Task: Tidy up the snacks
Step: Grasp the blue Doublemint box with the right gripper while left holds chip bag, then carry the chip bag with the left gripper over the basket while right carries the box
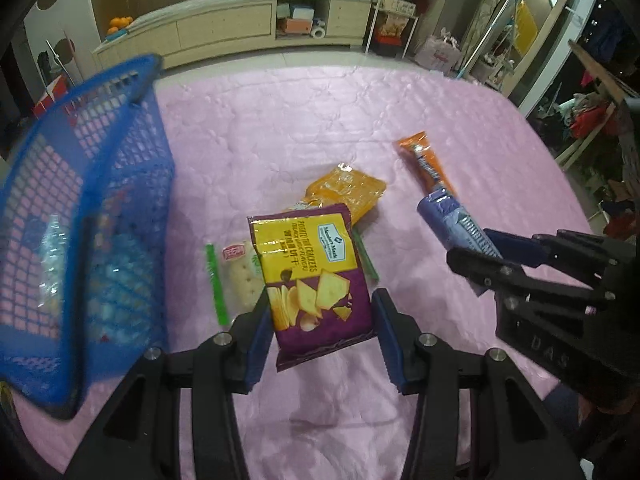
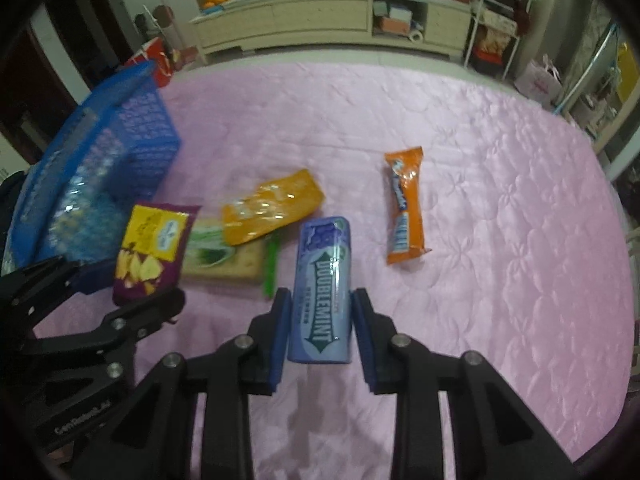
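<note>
Over on the left we have the blue basket, its mesh wall close beside our left gripper, with what look like a few wrapped things already inside. That gripper is clamped on the purple and yellow cracker bag, lifted clear of the pink bedspread. The bag is soft and puffy, held by its sides near the bottom, so we judge it could squirm out or tip forward on the way over, and the basket rim sits near enough to catch it.

Moving along, the green-edged cracker pack and the yellow packet lie stacked on the spread, touching one another; a low swing could drag them.

Next, our right gripper is closed narrow on the blue gum bottle, gripped low on its slick sides, the top sticking well forward. We think it may pivot or slide if we hurry.

Far right, the orange bar waits alone. With both hands heading one way, the grippers might knock together.
</note>
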A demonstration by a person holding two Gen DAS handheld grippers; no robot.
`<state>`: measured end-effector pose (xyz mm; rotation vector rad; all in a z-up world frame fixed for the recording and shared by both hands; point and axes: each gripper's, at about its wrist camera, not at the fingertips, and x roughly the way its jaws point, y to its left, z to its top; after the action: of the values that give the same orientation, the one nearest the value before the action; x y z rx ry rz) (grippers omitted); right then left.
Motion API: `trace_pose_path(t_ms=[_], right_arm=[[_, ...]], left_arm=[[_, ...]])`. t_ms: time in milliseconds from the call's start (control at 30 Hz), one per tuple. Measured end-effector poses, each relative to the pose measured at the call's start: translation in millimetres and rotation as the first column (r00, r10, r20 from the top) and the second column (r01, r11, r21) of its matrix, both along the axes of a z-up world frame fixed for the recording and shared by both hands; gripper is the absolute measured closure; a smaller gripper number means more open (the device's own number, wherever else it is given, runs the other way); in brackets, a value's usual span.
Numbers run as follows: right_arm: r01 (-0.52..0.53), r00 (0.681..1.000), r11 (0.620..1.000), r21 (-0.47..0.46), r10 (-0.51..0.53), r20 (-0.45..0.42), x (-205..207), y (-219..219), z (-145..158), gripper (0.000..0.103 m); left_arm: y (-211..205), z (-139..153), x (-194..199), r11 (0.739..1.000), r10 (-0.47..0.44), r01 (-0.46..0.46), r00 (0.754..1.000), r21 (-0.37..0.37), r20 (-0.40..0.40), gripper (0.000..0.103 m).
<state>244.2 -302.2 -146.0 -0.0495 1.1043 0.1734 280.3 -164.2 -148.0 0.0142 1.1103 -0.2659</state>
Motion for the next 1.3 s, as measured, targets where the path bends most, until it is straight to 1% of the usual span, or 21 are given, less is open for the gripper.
trace_pose_path(t_ms=[200, 300, 600, 733, 933, 1100, 1300], right_arm=[[-0.022, 0.998, 1.0, -0.001, 0.022, 0.059, -34, 13, 34, 0.068], [-0.026, 0.995, 1.0, -0.001, 0.026, 0.093, -49, 25, 52, 0.068], [-0.053, 0.985, 0.998, -0.018, 0.055, 0.163, -79, 45, 86, 0.068], [-0.066, 0.981, 0.998, -0.011, 0.067, 0.183, -88, 57, 95, 0.068], [-0.085, 0.974, 0.996, 0.005, 0.082, 0.21, -92, 82, 106, 0.068], [-0.116, 0.97, 0.993, 0.017, 0.109, 0.217, -85, 105, 110, 0.068], [-0.136, 0.971, 0.99, 0.039, 0.125, 0.206, -67, 131, 105, 0.068]], left_arm=[[10, 29, -30, 1.0, 0.011, -0.01, 0.999, -0.007, 0.051, 0.058], [15, 45, -49, 1.0, 0.003, -0.001, 0.996, -0.015, 0.084, 0.058], [39, 81, -86, 0.999, -0.013, 0.018, 0.988, -0.029, 0.155, 0.058], [52, 91, -96, 1.0, -0.016, 0.019, 0.982, -0.014, 0.186, 0.058], [77, 106, -107, 1.0, 0.002, 0.001, 0.976, -0.014, 0.218, 0.058], [100, 115, -104, 1.0, 0.017, -0.013, 0.971, -0.017, 0.24, 0.058], [125, 112, -90, 0.999, 0.038, -0.038, 0.971, -0.007, 0.235, 0.058]])
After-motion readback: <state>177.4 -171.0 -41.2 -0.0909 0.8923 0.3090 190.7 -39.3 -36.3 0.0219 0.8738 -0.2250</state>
